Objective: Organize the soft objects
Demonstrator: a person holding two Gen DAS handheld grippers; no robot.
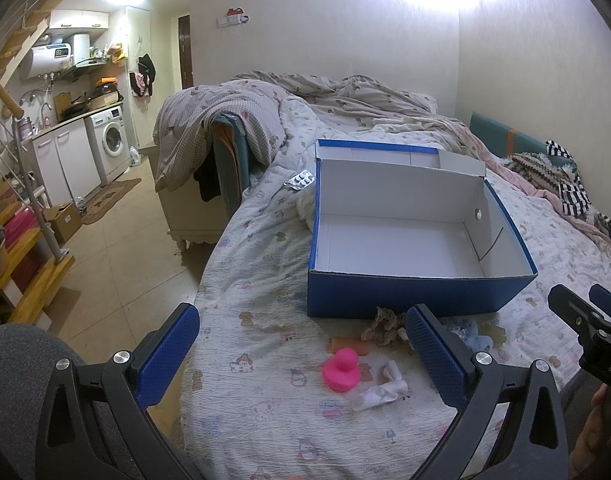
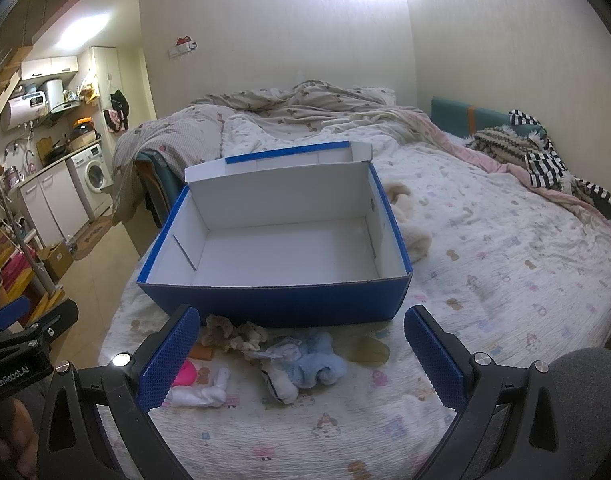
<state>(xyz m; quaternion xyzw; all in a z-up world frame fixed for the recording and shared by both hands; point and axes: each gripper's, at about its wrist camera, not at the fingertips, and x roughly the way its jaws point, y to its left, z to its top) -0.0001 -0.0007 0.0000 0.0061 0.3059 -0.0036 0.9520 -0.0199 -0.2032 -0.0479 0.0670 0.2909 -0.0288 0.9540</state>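
On the bed [image 2: 505,248], just in front of the empty blue box [image 2: 273,304], lies a scatter of small soft things: a pink duck [image 1: 341,370], a white roll [image 1: 379,392], a brown scrunchie [image 2: 235,334], a blue fluffy bundle [image 2: 317,364] and a flat orange piece [image 1: 347,345]. A cream plush [image 2: 409,224] lies beside the box's far side. Both tools hover over the near edge, tilted down. The left gripper [image 1: 301,354] and the right gripper [image 2: 301,354] stand wide open with nothing between the jaws.

All of it looks light and yielding. The fluffy bundle and scrunchie should squash under the pads, so a pinch across the thickest bunched part seems best. The duck looks smooth and springy; it may squirt out unless taken across the body, low down. The roll could unravel if caught by a loose end.
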